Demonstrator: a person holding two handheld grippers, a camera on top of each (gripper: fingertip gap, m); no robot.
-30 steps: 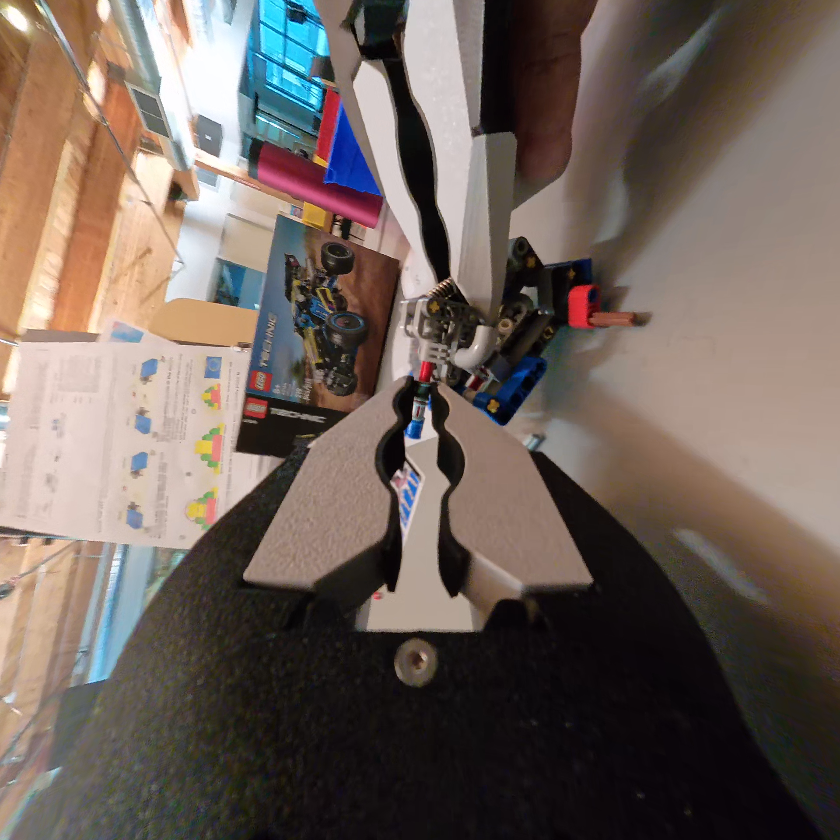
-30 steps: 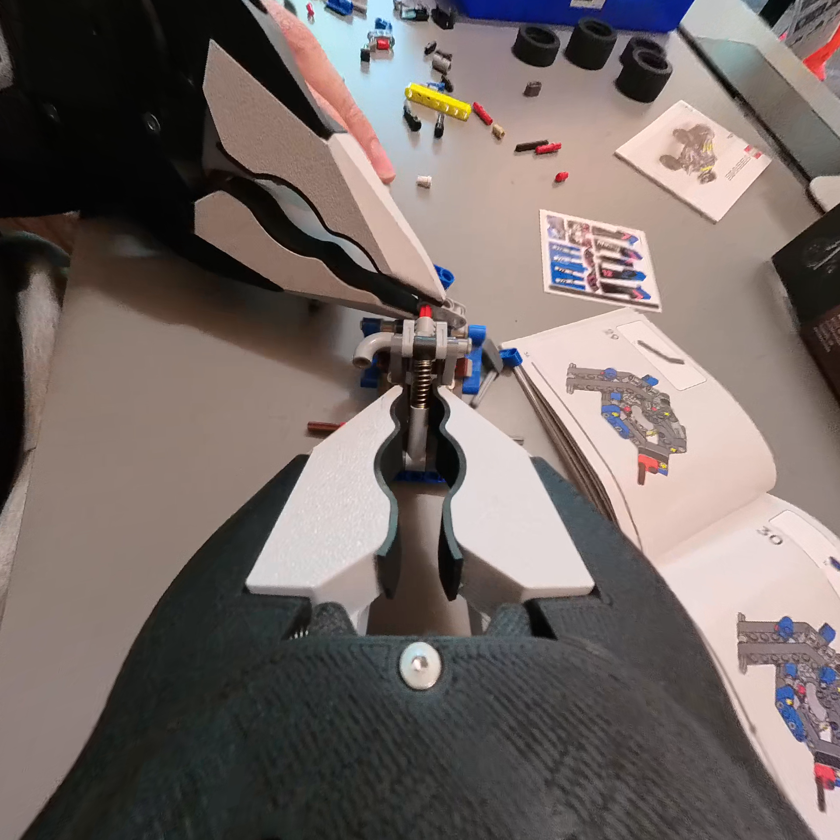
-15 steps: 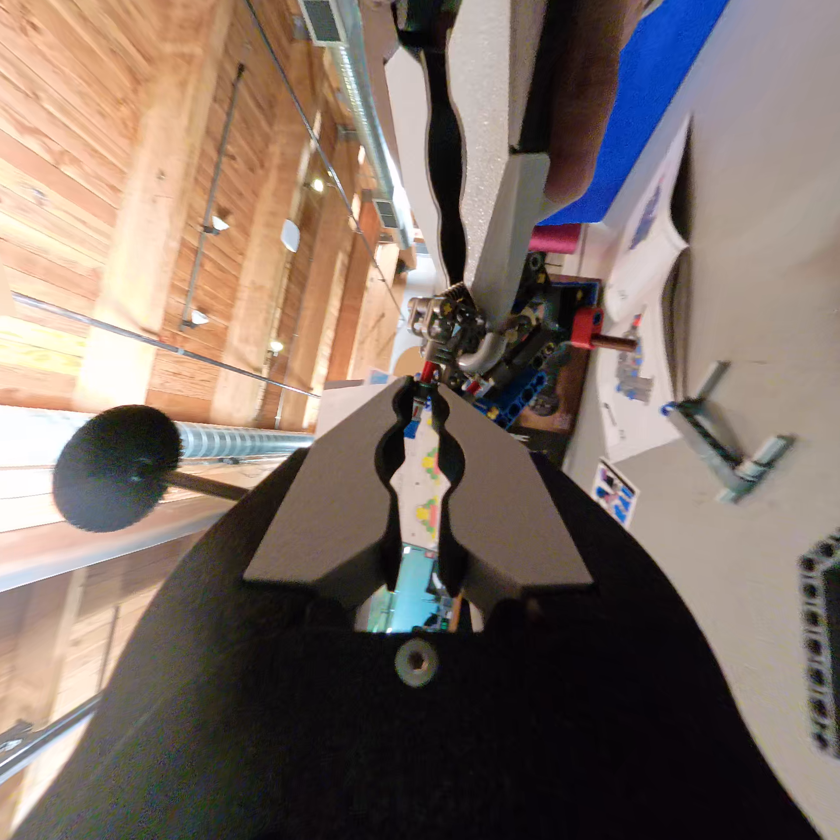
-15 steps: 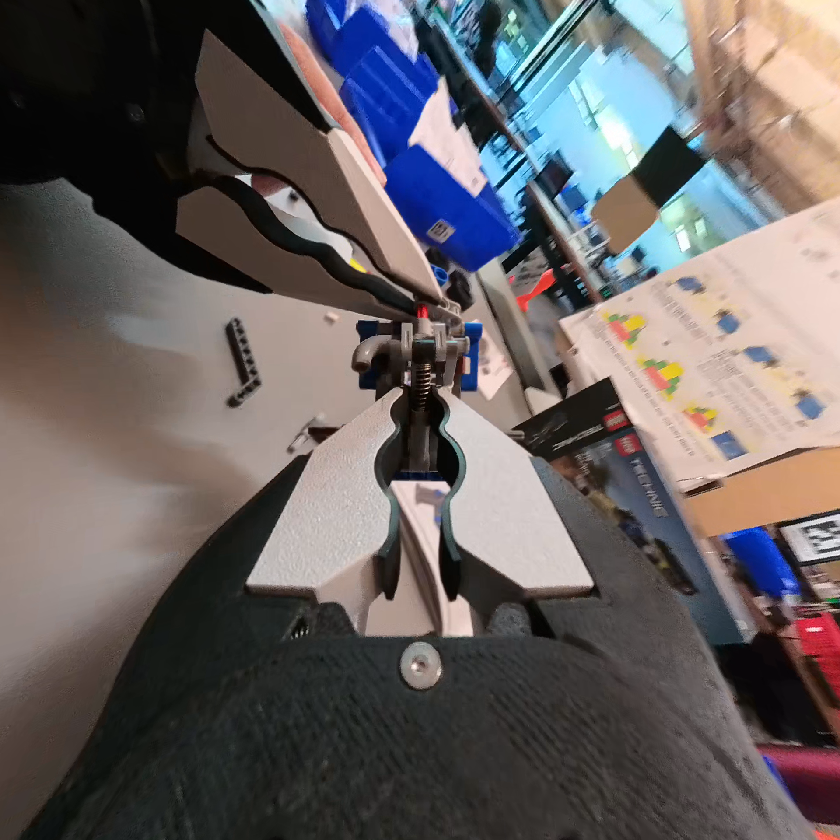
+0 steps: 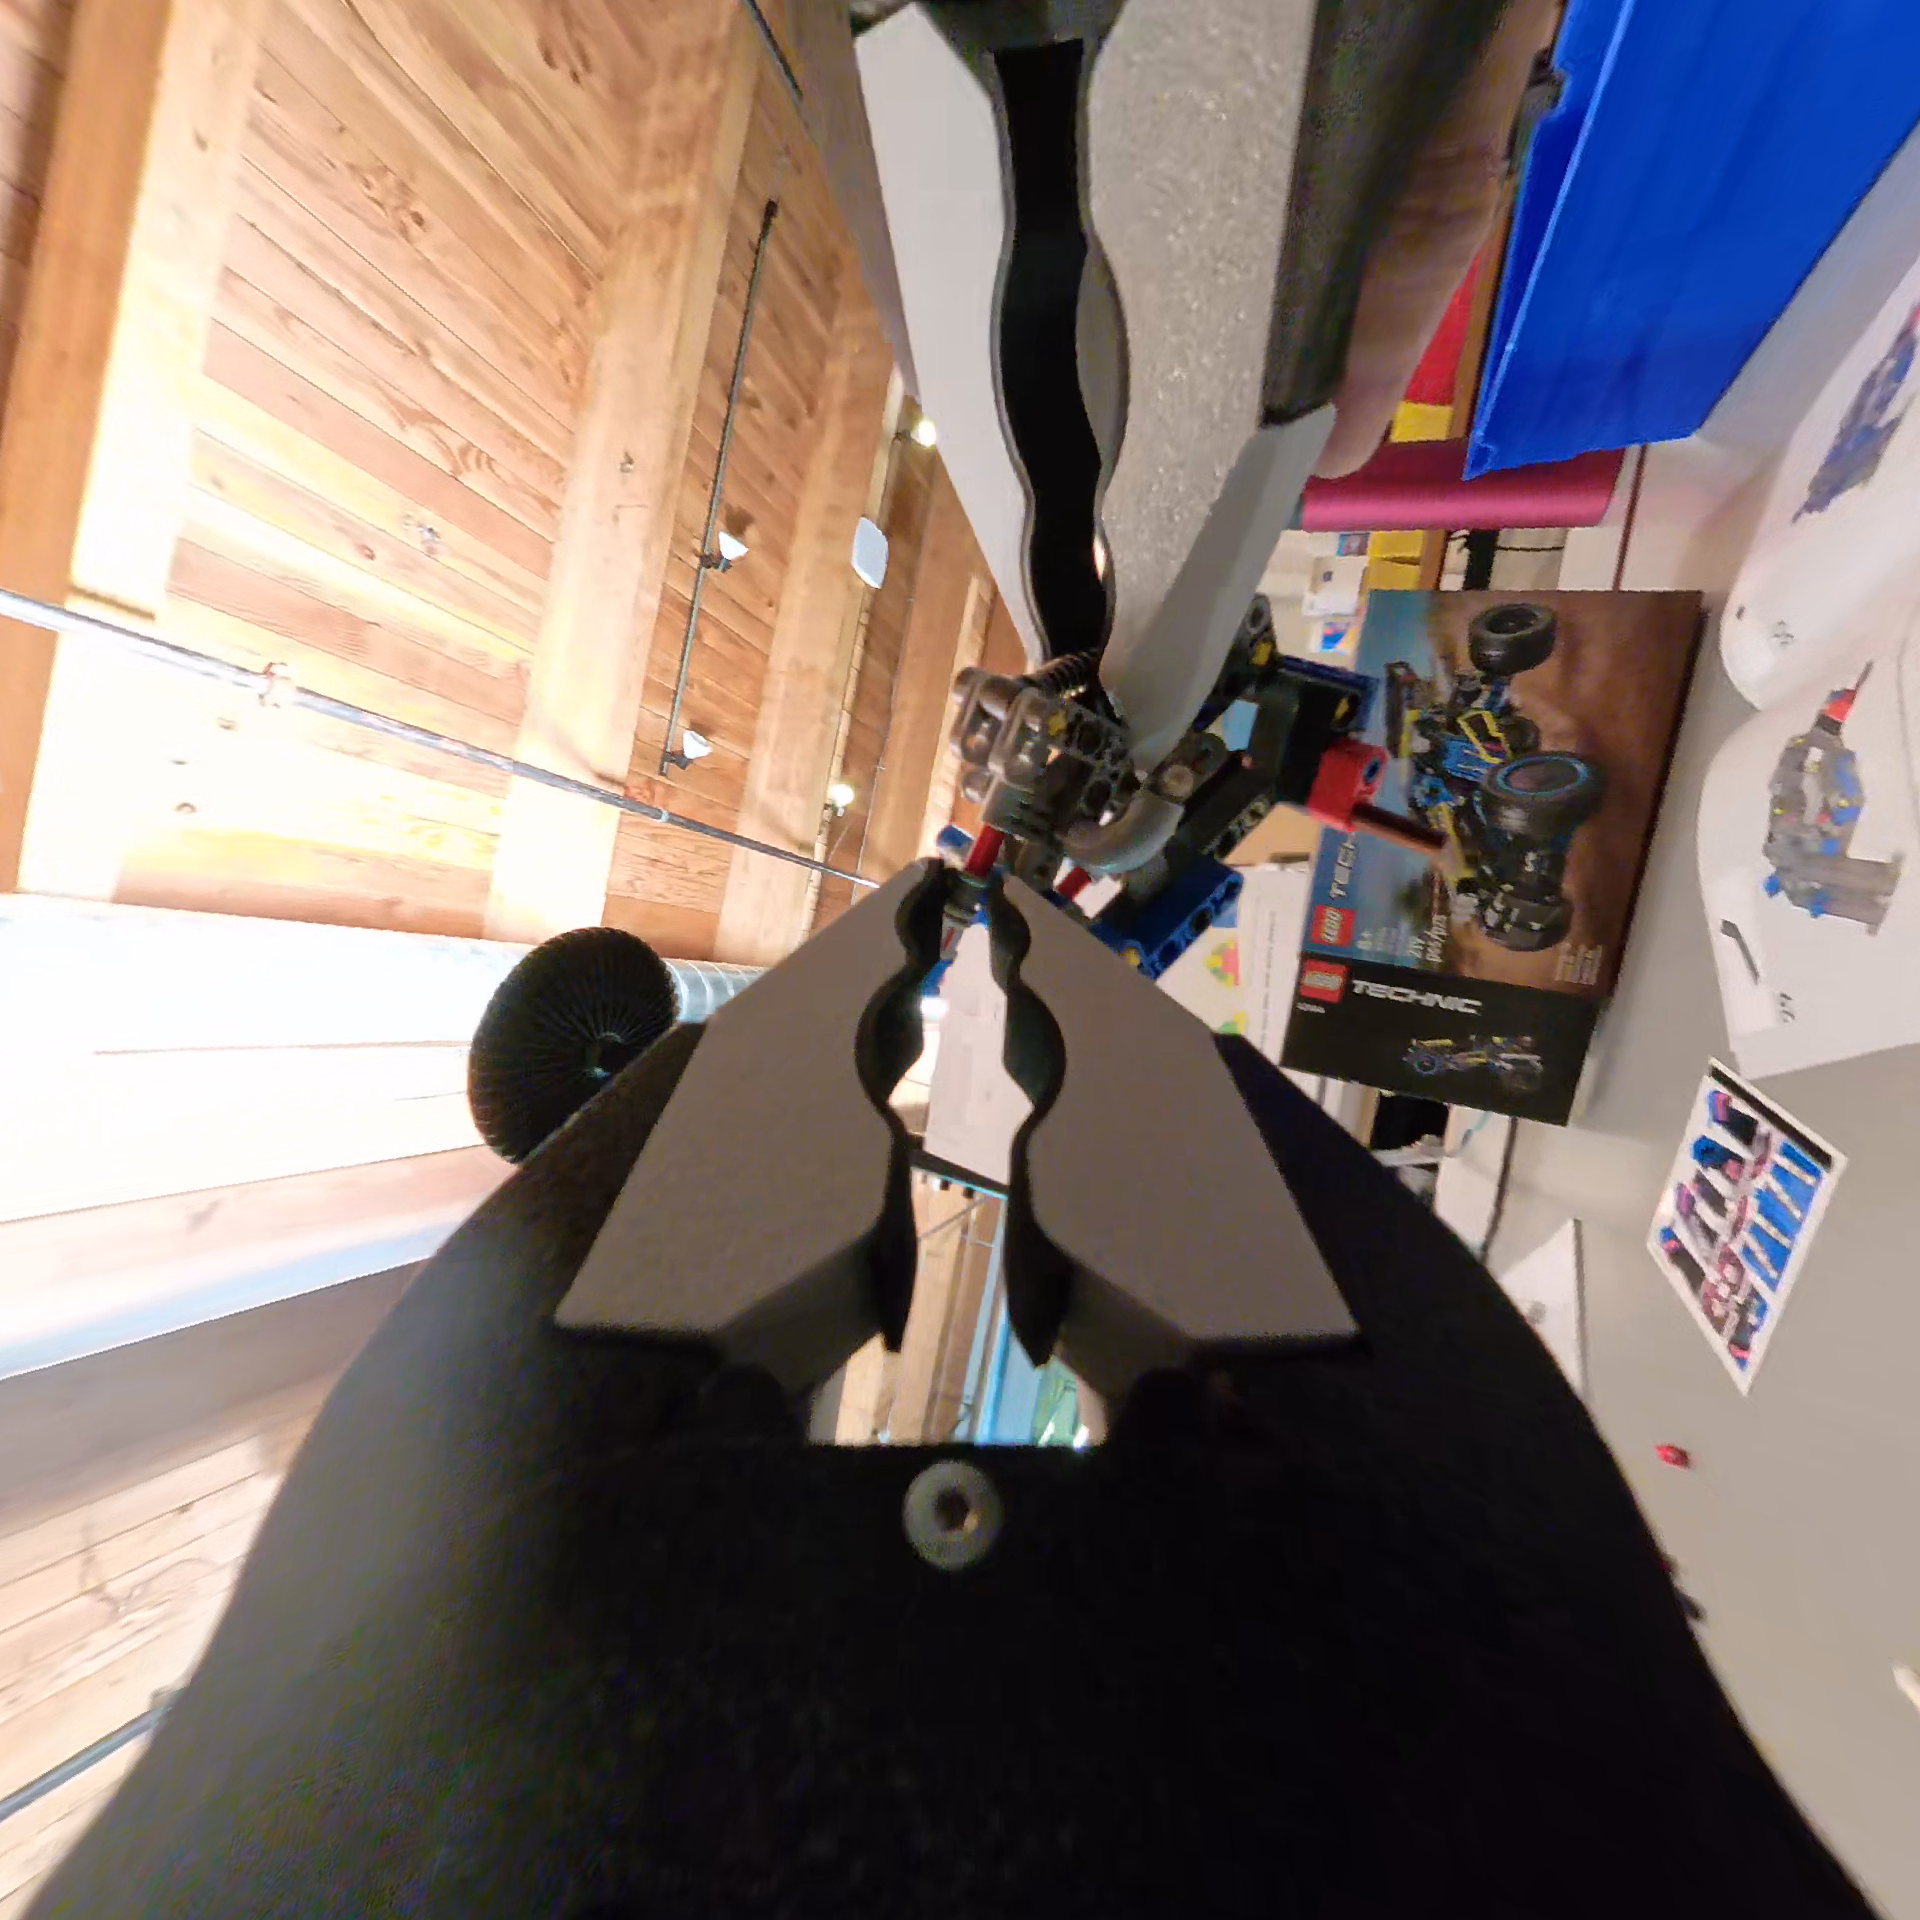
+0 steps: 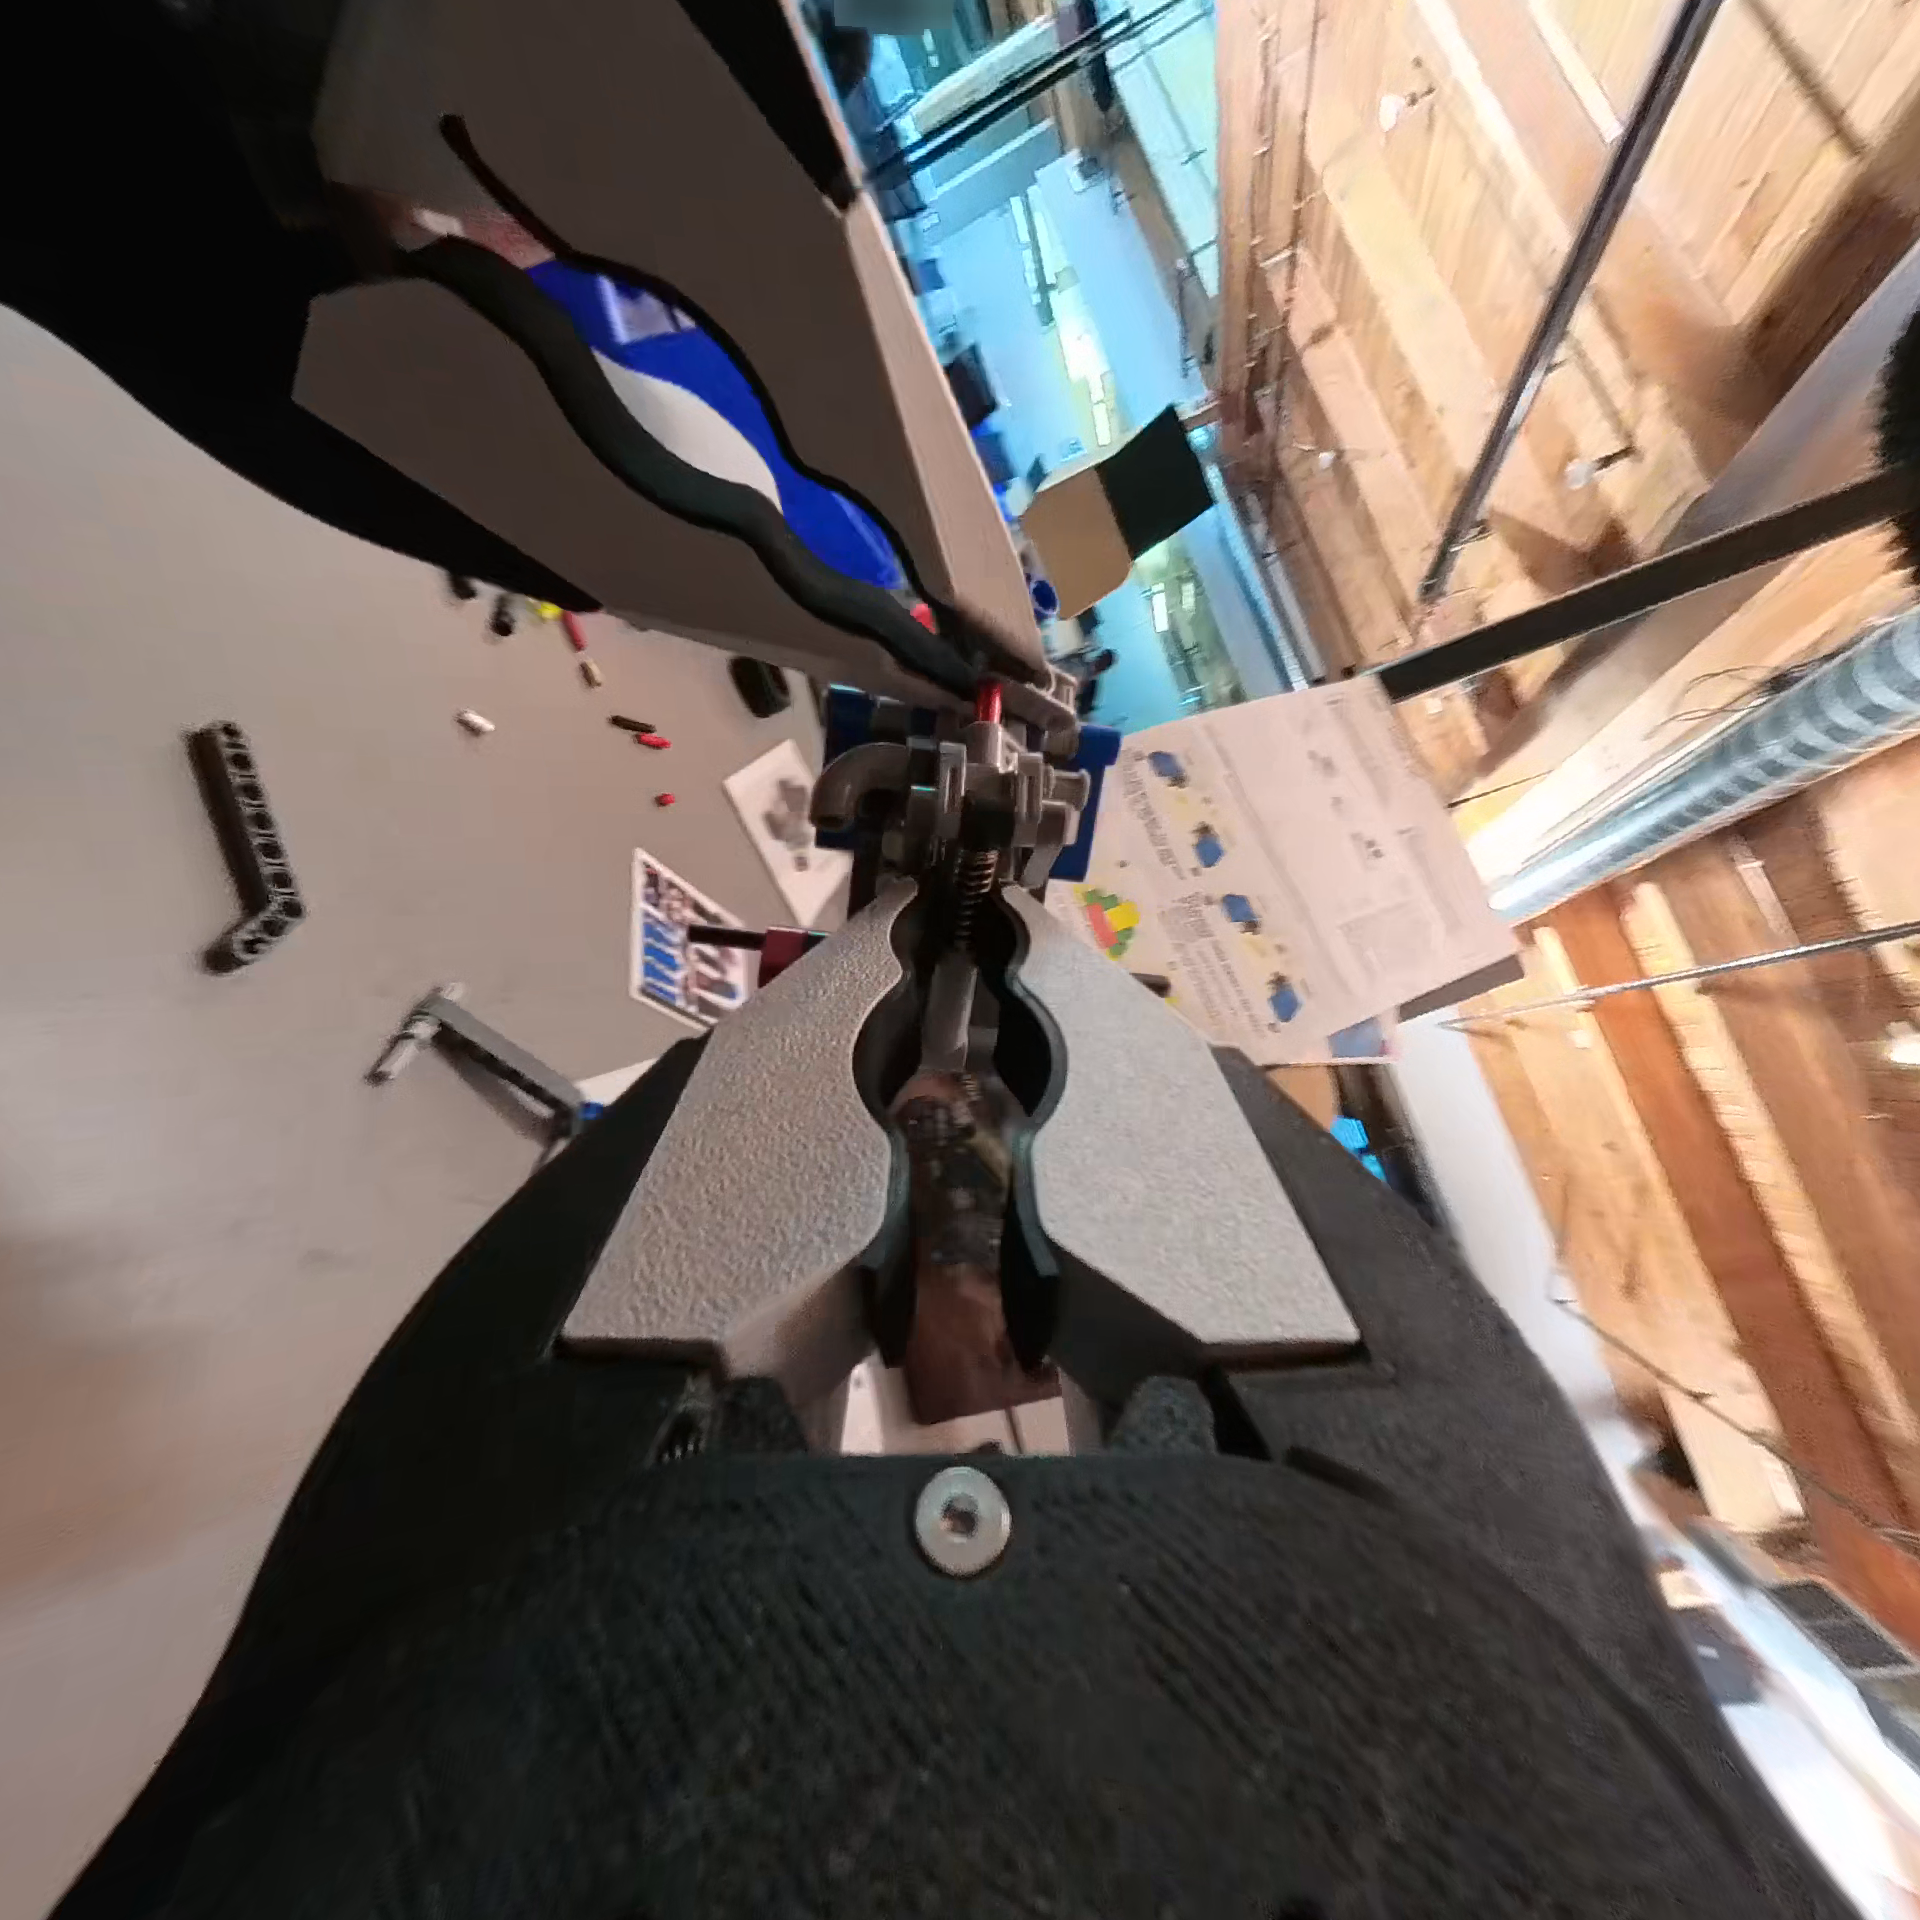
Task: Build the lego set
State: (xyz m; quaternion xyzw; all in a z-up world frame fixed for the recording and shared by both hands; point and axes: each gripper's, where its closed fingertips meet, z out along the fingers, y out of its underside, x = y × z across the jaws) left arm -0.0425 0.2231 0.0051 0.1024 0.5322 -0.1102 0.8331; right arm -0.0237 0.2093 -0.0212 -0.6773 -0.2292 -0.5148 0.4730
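A partly built lego assembly (image 5: 1081, 774) of grey, black and blue beams, with a spring shock, a red block and a red axle, hangs in the air between both grippers. My left gripper (image 5: 966, 883) is shut on the thin red axle at its near end. My right gripper (image 6: 961, 904) is shut on the grey shock rod just below the spring of the assembly (image 6: 956, 790). In the left wrist view the right gripper (image 5: 1091, 665) comes in from the top. In the right wrist view the left gripper (image 6: 997, 675) comes in from the upper left.
On the grey table (image 6: 156, 1143) lie a black angled beam (image 6: 244, 842), a grey beam piece (image 6: 468, 1049), a sticker sheet (image 6: 675, 945) and small loose pins (image 6: 582, 665). The set's box (image 5: 1486, 852), open instruction booklet (image 5: 1849, 831) and blue bin (image 5: 1714, 208) are farther off. The right tips stand about 15 cm off the grey beam piece (image 6: 468, 1049).
Both grippers have lifted the assembly off the table and rolled it sideways. Both views now show walls and ceiling. Both grips are unchanged.
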